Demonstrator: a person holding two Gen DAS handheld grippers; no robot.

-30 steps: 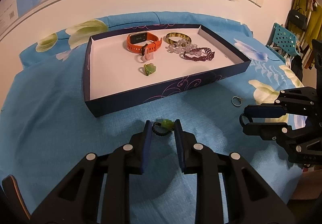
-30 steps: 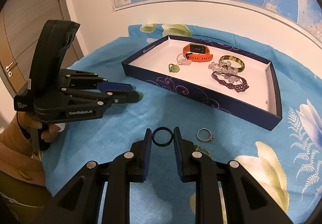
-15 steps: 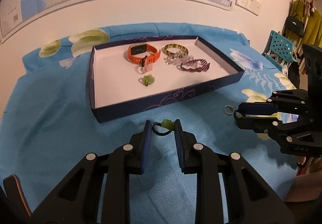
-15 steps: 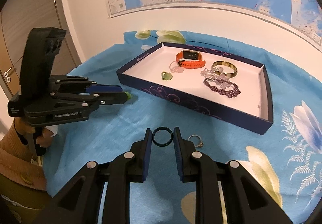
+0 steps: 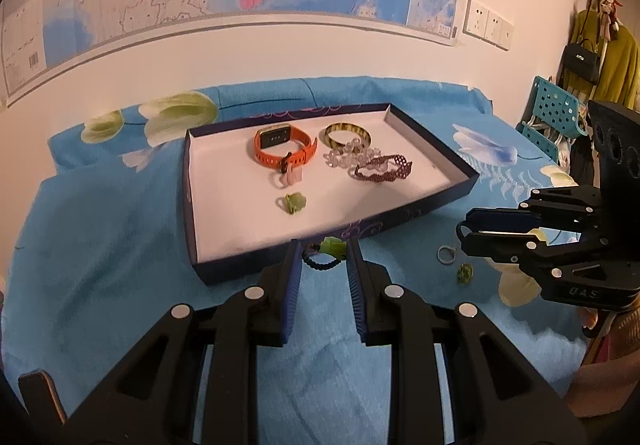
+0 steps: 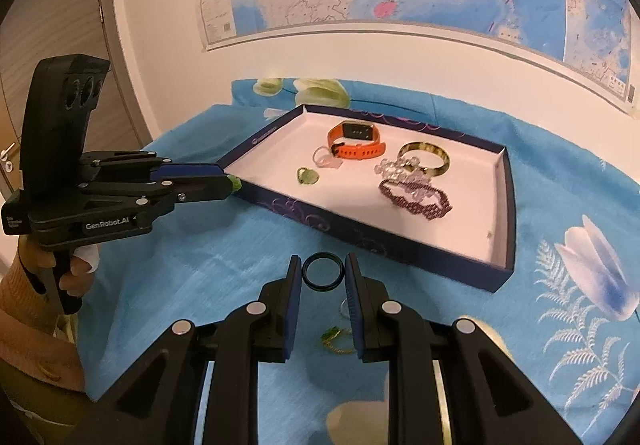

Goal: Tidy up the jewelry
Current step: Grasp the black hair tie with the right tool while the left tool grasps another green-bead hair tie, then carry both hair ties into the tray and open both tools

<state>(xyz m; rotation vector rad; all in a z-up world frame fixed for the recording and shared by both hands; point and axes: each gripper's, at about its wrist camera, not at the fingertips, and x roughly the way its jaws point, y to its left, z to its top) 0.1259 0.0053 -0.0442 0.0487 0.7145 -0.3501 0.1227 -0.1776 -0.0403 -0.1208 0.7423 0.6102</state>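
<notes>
My left gripper [image 5: 323,254] is shut on a black cord bracelet with a green stone [image 5: 325,256], held above the cloth at the near wall of the dark blue tray [image 5: 224,265]. My right gripper [image 6: 322,272] is shut on a black ring [image 6: 322,272], held above the cloth in front of the tray [image 6: 400,249]. The tray holds an orange watch [image 5: 282,149], a yellow-green bangle [image 5: 346,134], clear beads [image 5: 348,159], a maroon bracelet [image 5: 382,170] and a green ring [image 5: 294,203].
On the blue flowered cloth, right of the tray, lie a silver ring [image 5: 445,255] and a small green-gold piece [image 5: 464,274]. The gold piece also shows under my right fingers [image 6: 334,337]. A wall with a map stands behind the table.
Both grippers have risen and moved toward the tray, each keeping its piece. The left one now reaches the tray's near wall.
</notes>
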